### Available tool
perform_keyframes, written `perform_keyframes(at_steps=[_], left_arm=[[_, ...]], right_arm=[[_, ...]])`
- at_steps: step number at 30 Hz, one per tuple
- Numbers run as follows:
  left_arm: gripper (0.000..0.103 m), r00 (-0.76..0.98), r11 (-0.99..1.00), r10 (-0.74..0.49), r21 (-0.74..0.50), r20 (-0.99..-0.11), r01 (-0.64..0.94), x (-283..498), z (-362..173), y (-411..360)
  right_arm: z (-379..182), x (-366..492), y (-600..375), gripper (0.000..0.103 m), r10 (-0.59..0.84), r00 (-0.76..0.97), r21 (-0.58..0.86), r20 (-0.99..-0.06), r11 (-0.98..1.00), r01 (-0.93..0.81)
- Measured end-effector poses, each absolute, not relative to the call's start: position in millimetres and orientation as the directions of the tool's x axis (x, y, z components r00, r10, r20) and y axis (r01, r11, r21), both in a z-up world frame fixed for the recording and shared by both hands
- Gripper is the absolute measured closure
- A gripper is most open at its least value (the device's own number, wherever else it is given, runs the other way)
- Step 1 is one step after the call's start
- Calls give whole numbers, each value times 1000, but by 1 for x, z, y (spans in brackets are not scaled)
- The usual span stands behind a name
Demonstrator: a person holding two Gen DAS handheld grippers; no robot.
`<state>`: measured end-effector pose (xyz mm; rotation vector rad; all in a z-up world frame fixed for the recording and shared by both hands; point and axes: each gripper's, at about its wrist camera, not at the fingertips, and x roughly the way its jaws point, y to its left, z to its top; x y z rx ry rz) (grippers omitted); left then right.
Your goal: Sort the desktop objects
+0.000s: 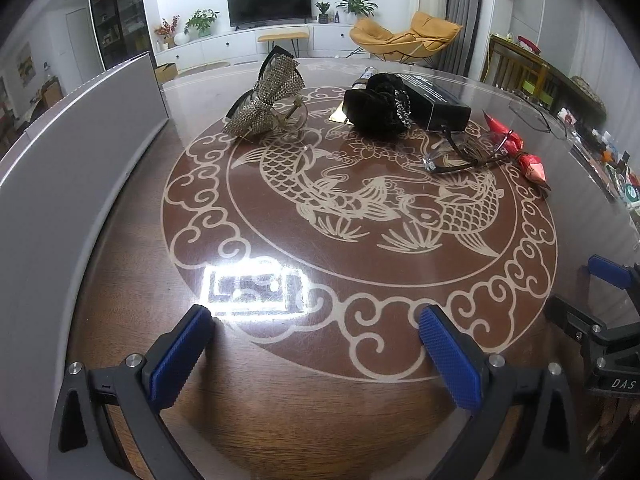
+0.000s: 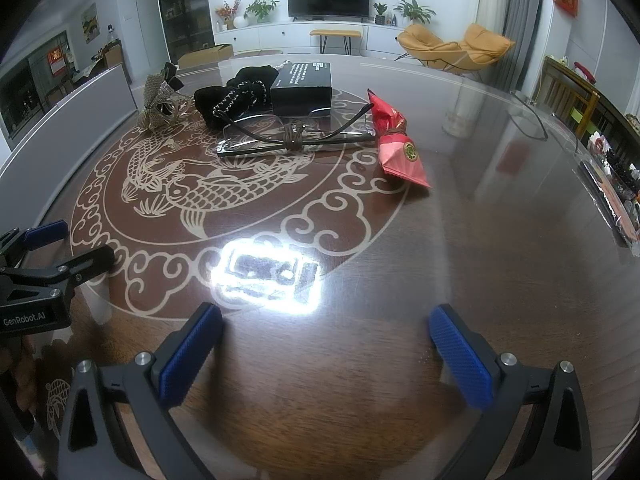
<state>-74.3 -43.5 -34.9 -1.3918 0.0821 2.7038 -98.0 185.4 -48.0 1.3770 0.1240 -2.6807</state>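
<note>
While both grippers gape empty — grey tray (image 1: 80,152) left, glasses (image 2: 288,136) fronting black box (image 2: 302,80).

- The counter (image 1: 320,400) looks like dark wood under a glossy glass sheet that mirrors the ceiling lamp.
- The bow (image 1: 272,100) glitters, rough with rhinestones.
- The scrunchie (image 1: 376,108) is matt black velvety cloth.
- The black box (image 2: 302,84) looks like smooth card.
- The red wrappers (image 2: 400,152) are shiny foil.
- Each hand-held gripper has ribbed blue pads (image 2: 188,360).
</note>
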Motion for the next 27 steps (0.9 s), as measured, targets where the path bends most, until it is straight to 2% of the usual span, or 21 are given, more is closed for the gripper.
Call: perform_keyframes(at_steps=[27], left_arm=[[0,-578,-994,62,4,-813,-112,-71,-33,-43]], right_arm=[[-48,-97,186,0,-70,-578,-17,-813,-990,143]])
